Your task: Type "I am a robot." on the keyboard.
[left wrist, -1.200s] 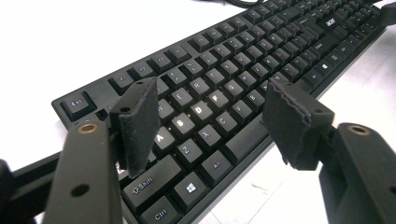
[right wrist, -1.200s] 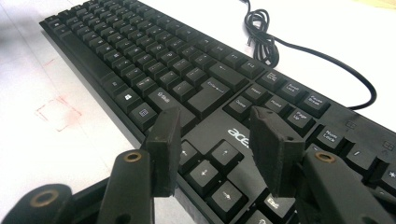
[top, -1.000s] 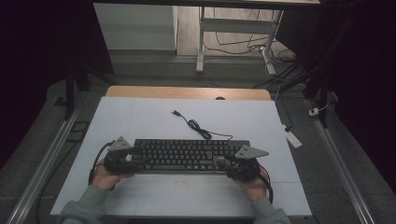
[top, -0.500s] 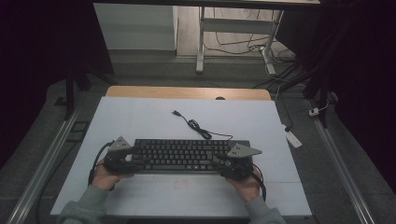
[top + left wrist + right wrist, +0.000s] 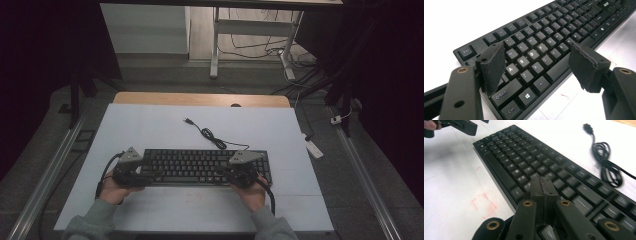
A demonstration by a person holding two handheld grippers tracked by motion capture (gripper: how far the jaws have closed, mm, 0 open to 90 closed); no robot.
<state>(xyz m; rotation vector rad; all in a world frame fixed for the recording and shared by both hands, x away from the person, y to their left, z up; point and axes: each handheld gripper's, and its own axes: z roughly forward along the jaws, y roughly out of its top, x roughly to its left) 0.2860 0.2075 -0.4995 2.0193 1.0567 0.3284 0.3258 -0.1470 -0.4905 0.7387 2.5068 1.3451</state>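
Observation:
A black keyboard (image 5: pixel 200 167) lies flat on the white board, its black cable (image 5: pixel 210 135) coiled behind it. My left gripper (image 5: pixel 150 175) hovers over the keyboard's left end, open. In the left gripper view (image 5: pixel 536 57) its pads stand wide apart above the letter keys (image 5: pixel 544 32), one pad over the far-left keys and the other past the near edge. My right gripper (image 5: pixel 225 174) sits over the keys right of the middle. Its jaws have just been closing, and in the right gripper view (image 5: pixel 543 182) the pads meet with nothing between them, tips low over the keys (image 5: pixel 524 157).
The white board (image 5: pixel 165 125) covers most of the table, with a wooden strip (image 5: pixel 200 99) showing at the back. A small white object (image 5: pixel 312 148) lies off the board's right edge. Metal rails run along both sides. Faint red marks (image 5: pixel 482 203) sit on the board in front of the keyboard.
My right gripper has slid left from the keyboard's right end to over the keys, and its jaws have come together. The left gripper and the keyboard have stayed put.

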